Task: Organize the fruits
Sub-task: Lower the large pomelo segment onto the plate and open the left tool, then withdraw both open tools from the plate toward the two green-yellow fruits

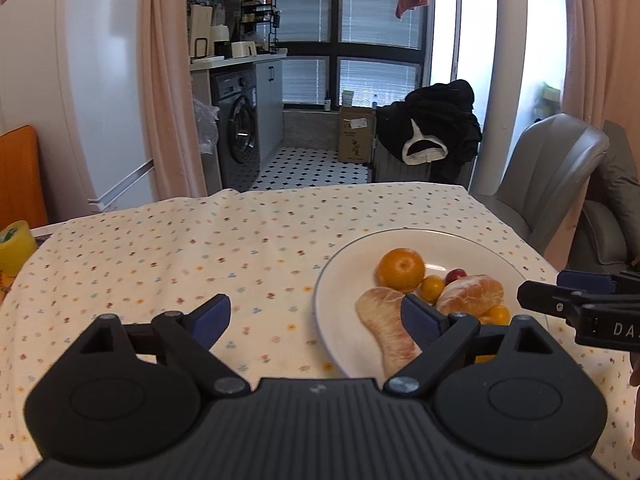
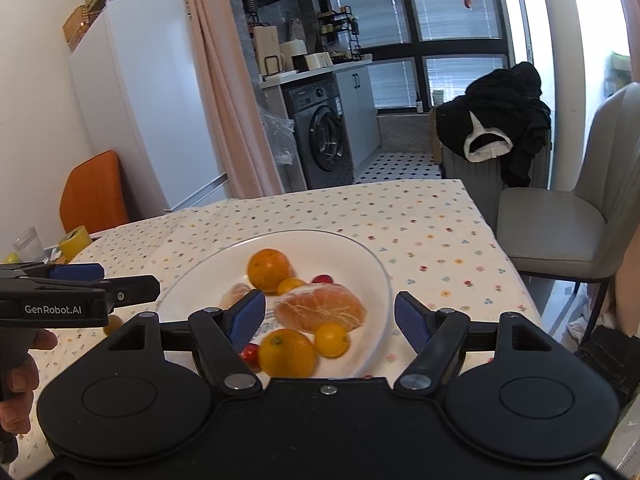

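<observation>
A white plate [image 1: 340,280] [image 2: 360,264] on the flowered tablecloth holds a whole orange [image 1: 401,270] [image 2: 269,270], a peeled orange [image 1: 472,294] [image 2: 320,312], a pale pomelo segment [image 1: 386,320] [image 2: 236,294], kumquats [image 1: 432,287] [image 2: 331,339], a second orange [image 2: 286,352] and red cherry tomatoes [image 1: 456,276] [image 2: 322,279]. One small yellow fruit [image 2: 113,324] lies on the cloth left of the plate. My left gripper [image 1: 316,314] [image 2: 120,280] is open at the plate's left rim, holding nothing. My right gripper [image 2: 330,316] [image 1: 560,296] is open over the plate's near side, straddling the peeled orange without touching it.
A grey chair [image 2: 560,220] [image 1: 552,168] stands at the table's right side. A yellow tape roll [image 2: 74,240] [image 1: 14,244] and a glass [image 2: 28,244] sit at the table's left end. A person's hand [image 2: 20,380] holds the left gripper. Bare tablecloth [image 1: 180,248] stretches left of the plate.
</observation>
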{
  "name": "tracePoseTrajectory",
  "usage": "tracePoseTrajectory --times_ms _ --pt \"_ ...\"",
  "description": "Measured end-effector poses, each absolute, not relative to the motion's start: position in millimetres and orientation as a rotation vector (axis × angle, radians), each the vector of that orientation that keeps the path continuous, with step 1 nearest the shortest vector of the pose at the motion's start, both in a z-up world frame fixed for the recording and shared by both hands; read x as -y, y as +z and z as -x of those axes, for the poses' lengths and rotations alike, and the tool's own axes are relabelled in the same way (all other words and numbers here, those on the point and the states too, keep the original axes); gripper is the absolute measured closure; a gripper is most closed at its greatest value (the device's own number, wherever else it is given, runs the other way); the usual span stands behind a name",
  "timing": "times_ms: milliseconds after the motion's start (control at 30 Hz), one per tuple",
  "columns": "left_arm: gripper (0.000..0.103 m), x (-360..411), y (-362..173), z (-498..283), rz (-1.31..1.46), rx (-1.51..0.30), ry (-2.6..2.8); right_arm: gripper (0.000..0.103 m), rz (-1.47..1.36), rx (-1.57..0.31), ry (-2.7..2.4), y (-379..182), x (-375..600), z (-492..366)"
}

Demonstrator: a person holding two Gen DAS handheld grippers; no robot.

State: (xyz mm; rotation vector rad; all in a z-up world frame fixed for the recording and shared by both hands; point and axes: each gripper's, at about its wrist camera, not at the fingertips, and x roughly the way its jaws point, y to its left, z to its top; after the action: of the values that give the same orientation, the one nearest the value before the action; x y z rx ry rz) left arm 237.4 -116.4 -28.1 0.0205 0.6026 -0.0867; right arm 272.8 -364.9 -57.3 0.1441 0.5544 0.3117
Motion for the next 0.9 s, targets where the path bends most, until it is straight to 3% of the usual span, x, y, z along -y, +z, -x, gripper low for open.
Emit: tracePoseTrajectory --times_ms 300,733,900 --pt "0.012 91 -22 -216 0.007 -0.607 -0.041 0.028 -0.123 -0.560 0.355 -50 342 -262" --pt "0.012 39 -22 -183 0.053 -0.656 -0.006 0.000 -0.093 -0.568 0.467 -38 299 -245" --pt "0.005 15 -21 -173 0.096 -0.656 0.022 0.000 -0.091 -0.603 0.503 -41 284 -242"
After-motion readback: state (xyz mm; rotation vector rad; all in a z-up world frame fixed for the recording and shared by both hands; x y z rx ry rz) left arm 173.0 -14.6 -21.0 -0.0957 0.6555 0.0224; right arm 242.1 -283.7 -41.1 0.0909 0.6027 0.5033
